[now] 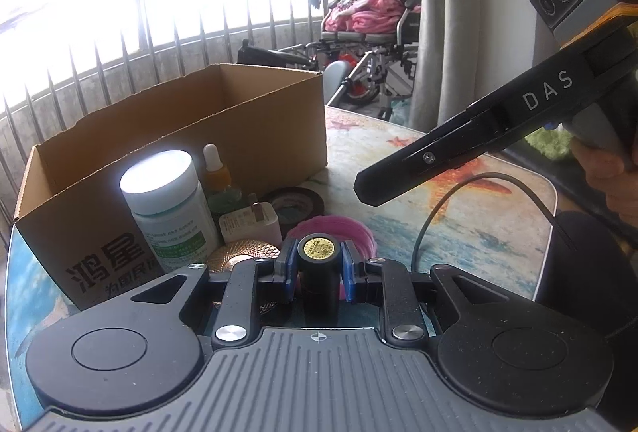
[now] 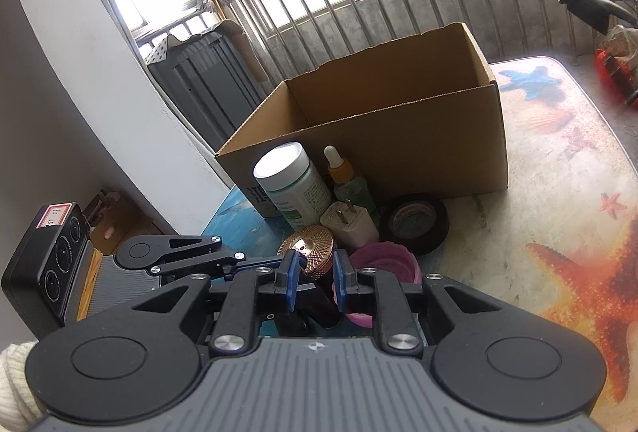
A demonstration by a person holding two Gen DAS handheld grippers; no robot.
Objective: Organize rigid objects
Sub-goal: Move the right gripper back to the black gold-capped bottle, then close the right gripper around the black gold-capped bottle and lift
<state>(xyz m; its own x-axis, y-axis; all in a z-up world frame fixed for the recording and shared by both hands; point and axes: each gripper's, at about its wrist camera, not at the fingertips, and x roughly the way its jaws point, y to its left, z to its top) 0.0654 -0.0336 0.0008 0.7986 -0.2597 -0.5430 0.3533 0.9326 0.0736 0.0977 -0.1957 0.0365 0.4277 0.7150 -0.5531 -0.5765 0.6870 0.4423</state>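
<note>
**Figure: Left gripper closed on a black cylinder beside the open carton**

The left gripper point(image 1: 319, 268) has its blue pads point(image 1: 290, 264) pressed against both sides of an upright black cylinder point(image 1: 320, 272) with a gold sticker on its top. The cylinder stands on the table point(image 1: 458, 216) among a cluster of small things just in front of the cardboard box point(image 1: 179, 137): a white-capped pill bottle point(image 1: 167, 204), a dropper bottle point(image 1: 217, 172), a white plug adapter point(image 1: 251, 224), a roll of black tape point(image 1: 293, 204), a pink lid point(image 1: 331, 228) and a knurled copper disc point(image 1: 243, 252). The right gripper point(image 1: 375, 188) hangs above the table to the side, jaws nearly together; in its own view nothing can be seen clamped between its pads, the copper disc and a dark object merely lying beyond them.

Judged from the task, the step in hand is lifting the cylinder into the box. A clean lift goes straight up first, since the pink lid and the copper disc sit close against it and a sideways drag would scatter them. The grip is near the top, so the cylinder may swing; keep it upright over the box's near wall, then lower before releasing. The box looks empty from here, though its floor is hidden.
</note>
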